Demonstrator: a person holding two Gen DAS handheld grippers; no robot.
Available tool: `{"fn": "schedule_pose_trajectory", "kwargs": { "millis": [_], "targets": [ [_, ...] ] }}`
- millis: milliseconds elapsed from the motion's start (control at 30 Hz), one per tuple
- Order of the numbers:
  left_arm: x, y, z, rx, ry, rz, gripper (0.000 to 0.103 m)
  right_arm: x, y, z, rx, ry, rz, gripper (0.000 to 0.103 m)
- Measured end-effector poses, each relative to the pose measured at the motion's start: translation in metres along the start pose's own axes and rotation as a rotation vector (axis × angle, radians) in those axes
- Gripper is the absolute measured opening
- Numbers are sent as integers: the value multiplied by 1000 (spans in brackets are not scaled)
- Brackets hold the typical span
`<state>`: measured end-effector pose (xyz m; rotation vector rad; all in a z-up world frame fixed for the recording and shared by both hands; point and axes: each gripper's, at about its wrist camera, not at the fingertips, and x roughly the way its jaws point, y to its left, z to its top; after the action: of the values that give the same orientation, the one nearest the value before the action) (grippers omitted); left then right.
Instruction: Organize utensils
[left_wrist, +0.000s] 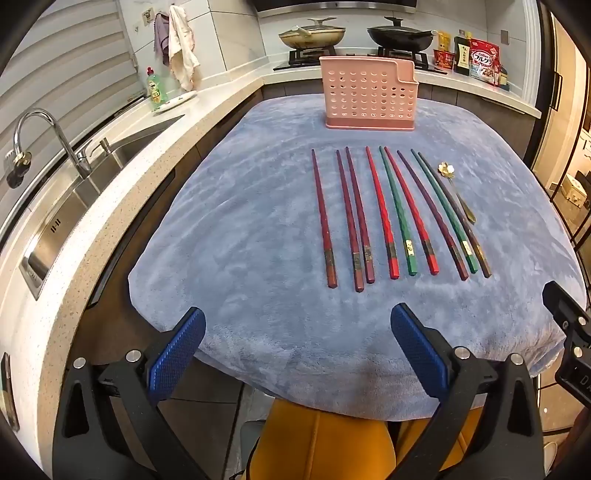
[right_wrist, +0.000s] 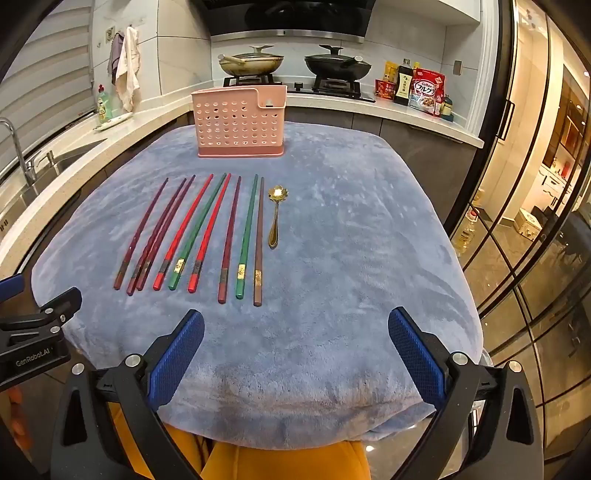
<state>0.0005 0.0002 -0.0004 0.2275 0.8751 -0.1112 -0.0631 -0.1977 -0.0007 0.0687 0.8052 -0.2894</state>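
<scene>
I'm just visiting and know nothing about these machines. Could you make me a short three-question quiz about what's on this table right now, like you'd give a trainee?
1. True or false: the left gripper and the right gripper are both open and hold nothing.
2. How many chopsticks lie in the row on the blue cloth?
3. Where is the gold spoon? A) inside the pink holder B) at the right end of the chopstick row C) in the sink

Key
1. True: each has its fingers spread over the near edge of the cloth.
2. Nine.
3. B: it lies beside the brown chopstick, its flower-shaped bowl toward the holder.
</scene>
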Motion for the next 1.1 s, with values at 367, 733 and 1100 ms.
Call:
{"fn": "schedule_pose_trajectory", "kwargs": {
  "millis": [367, 733, 1100],
  "targets": [
    [0, 5, 2, -7, -6, 10, 96, -1, -2, 0, -2, 0, 5, 96],
    [-1, 3, 1, -12, -15, 8, 96, -1, -5, 0, 9, -5, 9, 96],
    [-2, 0, 1, -8, -15, 8, 96, 0, -4, 1, 10, -5, 14, 96]
  ]
}}
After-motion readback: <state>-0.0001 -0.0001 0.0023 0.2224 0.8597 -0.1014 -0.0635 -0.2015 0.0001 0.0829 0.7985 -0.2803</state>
